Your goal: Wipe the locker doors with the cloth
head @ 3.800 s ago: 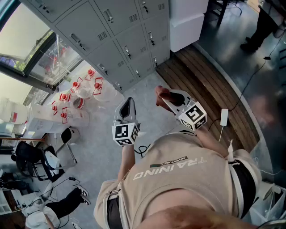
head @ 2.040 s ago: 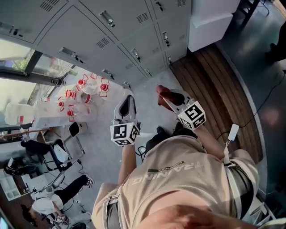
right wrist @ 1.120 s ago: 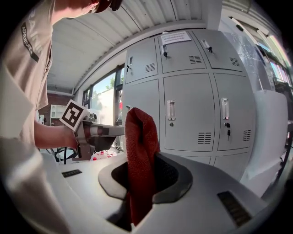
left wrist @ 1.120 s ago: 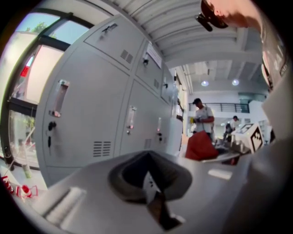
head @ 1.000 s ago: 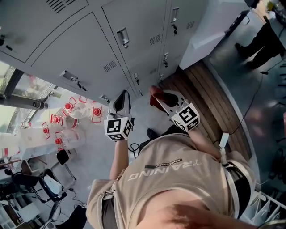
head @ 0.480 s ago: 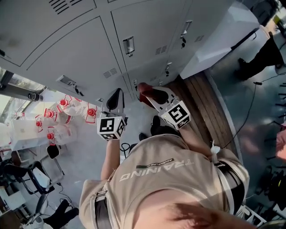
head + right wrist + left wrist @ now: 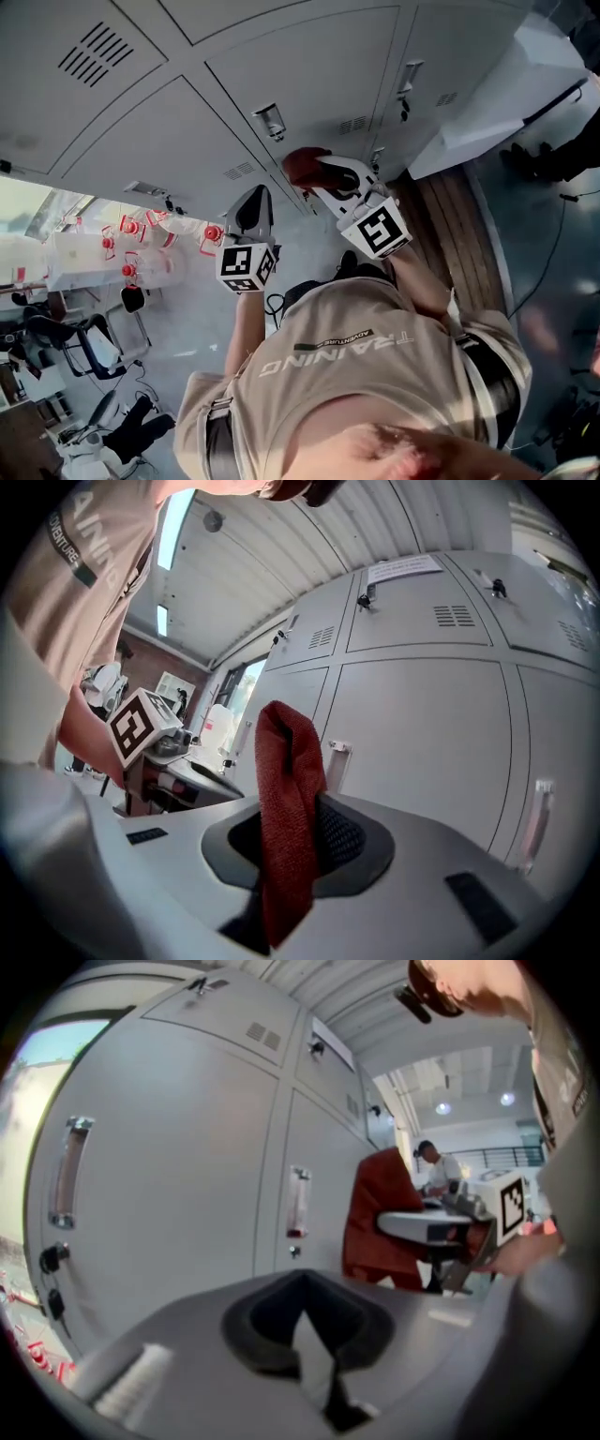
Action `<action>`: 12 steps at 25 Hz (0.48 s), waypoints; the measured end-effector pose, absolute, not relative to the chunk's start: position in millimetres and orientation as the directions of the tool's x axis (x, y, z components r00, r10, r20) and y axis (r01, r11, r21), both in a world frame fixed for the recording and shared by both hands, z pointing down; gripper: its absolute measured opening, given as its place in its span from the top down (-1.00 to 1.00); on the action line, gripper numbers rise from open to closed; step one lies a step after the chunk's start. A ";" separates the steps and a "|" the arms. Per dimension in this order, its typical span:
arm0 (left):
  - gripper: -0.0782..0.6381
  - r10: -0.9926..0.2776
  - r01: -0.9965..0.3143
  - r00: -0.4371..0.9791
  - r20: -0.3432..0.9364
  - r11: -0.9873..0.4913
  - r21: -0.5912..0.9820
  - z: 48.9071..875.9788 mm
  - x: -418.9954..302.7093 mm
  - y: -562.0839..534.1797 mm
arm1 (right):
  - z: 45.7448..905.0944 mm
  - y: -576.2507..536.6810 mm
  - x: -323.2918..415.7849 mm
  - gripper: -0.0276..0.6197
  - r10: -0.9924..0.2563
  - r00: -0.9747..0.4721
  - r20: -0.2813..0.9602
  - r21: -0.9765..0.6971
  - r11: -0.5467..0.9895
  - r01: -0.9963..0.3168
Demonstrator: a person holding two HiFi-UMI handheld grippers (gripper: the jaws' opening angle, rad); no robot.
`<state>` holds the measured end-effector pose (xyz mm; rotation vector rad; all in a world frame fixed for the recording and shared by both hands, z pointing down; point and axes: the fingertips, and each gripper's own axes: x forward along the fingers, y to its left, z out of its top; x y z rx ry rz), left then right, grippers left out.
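Note:
Grey locker doors (image 7: 187, 122) fill the top of the head view, each with a handle (image 7: 270, 120) and vent slots. My right gripper (image 7: 317, 171) is shut on a red cloth (image 7: 302, 165), held up close to a door; whether the cloth touches it I cannot tell. In the right gripper view the red cloth (image 7: 286, 799) stands folded between the jaws, with the locker doors (image 7: 431, 724) behind it. My left gripper (image 7: 255, 197) hangs lower and to the left, shut and empty. The left gripper view shows the locker doors (image 7: 169, 1166) and the red cloth (image 7: 380, 1213) off to the right.
Clear water bottles with red caps (image 7: 141, 246) stand on the floor at the left beneath a window. A wooden floor strip (image 7: 455, 230) and a white block (image 7: 502, 98) lie to the right. Chairs (image 7: 89, 349) sit at lower left. A cable (image 7: 277, 304) lies by my feet.
The lockers have come much closer and now fill the top of the head view. My right gripper has risen with the cloth towards a door. The left gripper has kept its place beside it.

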<state>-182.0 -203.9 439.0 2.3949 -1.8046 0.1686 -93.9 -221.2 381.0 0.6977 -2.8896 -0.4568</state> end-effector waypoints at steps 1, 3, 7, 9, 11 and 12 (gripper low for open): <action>0.76 -0.945 -0.961 0.277 0.176 -0.274 0.042 440.0 -176.9 -206.3 | 371.5 -227.1 -92.2 0.73 -0.466 -0.883 0.050 0.360 0.833 -0.419; 0.76 -0.940 -0.959 0.283 0.192 -0.280 0.041 442.6 -171.2 -208.2 | 346.6 -238.3 -90.6 0.73 -0.480 -0.877 0.022 0.444 0.791 -0.421; 0.76 -0.936 -0.960 0.279 0.217 -0.275 0.046 446.7 -175.9 -203.7 | 284.7 -249.5 -92.5 0.73 -0.525 -0.848 -0.070 0.627 0.638 -0.447; 0.76 -0.935 -0.958 0.285 0.210 -0.281 0.048 444.1 -179.8 -204.4 | 255.8 -254.0 -96.6 0.73 -0.553 -0.825 -0.115 0.700 0.544 -0.462; 0.76 -0.936 -0.956 0.292 0.196 -0.289 0.046 439.1 -185.1 -205.2 | 231.1 -256.5 -104.1 0.73 -0.579 -0.803 -0.145 0.746 0.469 -0.473; 0.76 -0.937 -0.955 0.295 0.188 -0.292 0.045 436.5 -187.8 -205.5 | 220.1 -256.5 -107.6 0.73 -0.592 -0.790 -0.158 0.768 0.430 -0.475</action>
